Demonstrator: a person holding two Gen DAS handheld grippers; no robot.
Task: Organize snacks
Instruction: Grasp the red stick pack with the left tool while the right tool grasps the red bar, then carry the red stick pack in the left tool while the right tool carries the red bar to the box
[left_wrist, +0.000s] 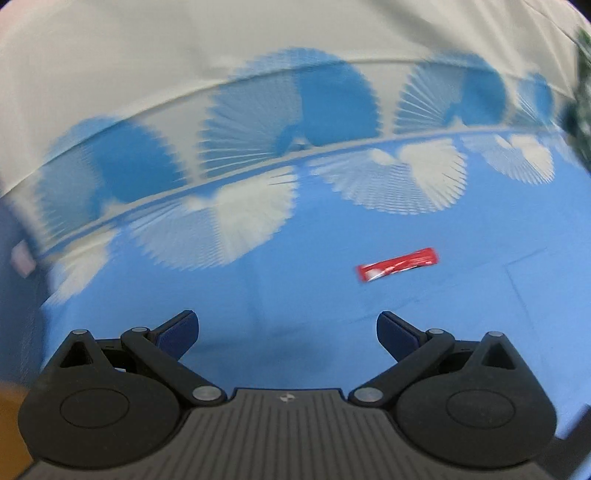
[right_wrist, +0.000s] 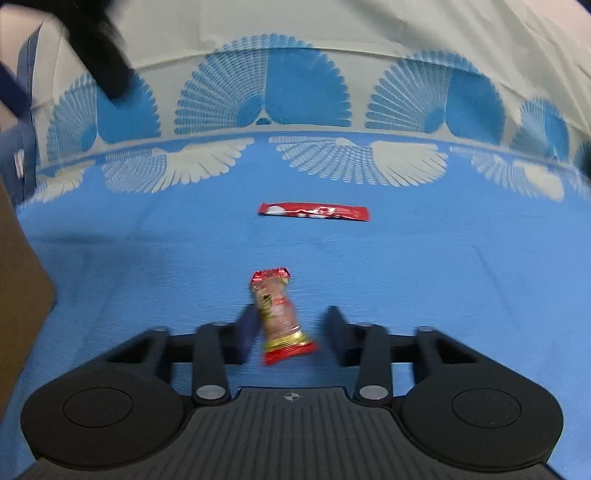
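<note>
Blurrily, right hand-held gripper (right_wrist: 290, 330) brackets snack pouch (right_wrist: 279, 315), contact unclear; left hand-held gripper (left_wrist: 287, 330) gapes.

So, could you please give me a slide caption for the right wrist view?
Open right gripper straddling a small red snack packet on the blue cloth, a long red sachet lying beyond.
</note>
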